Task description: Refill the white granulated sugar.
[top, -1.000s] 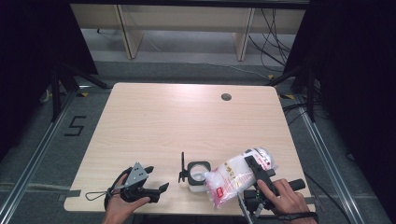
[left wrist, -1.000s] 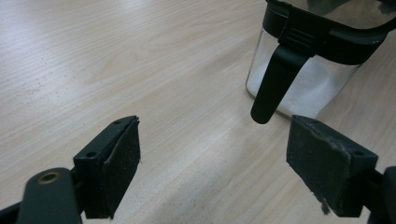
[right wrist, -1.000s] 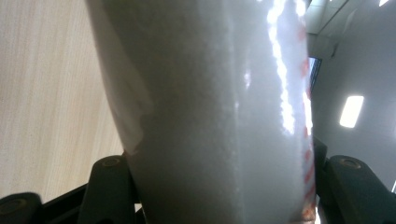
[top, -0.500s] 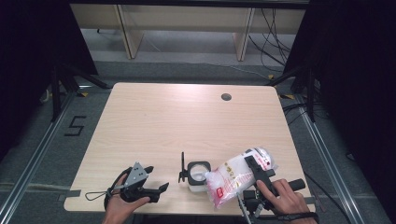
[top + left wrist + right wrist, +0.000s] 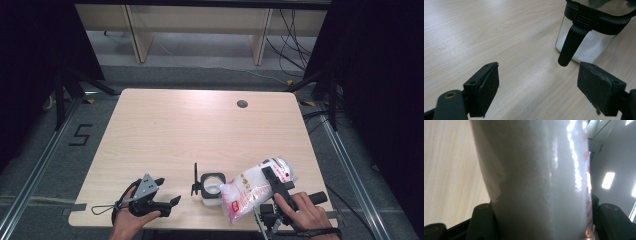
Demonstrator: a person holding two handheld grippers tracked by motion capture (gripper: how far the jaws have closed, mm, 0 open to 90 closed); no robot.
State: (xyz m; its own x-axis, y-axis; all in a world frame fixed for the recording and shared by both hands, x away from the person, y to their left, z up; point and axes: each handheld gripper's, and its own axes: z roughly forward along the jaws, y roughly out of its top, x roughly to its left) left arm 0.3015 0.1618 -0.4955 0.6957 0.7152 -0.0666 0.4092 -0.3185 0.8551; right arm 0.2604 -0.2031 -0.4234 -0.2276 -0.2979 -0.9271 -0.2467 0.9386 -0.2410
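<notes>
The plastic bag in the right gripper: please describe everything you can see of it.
The plastic bag is clear with red print, full of white grains. It lies tilted, its low end at the container near the table's front edge. The right gripper is clamped across its upper part, and its jaws press both sides.

Left tongs [image 5: 167, 202] jaws wide apart, low, right tongs [image 5: 272, 176] clamped, tilted up

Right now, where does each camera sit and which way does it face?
High view: above the near table edge, looking forward and down; both hands and tongs show.
Left gripper view: on the left tongs, open, facing the jar.
Right gripper view: on the right tongs, facing the clamped bag.
Shared: high and left views show the jar.
</notes>
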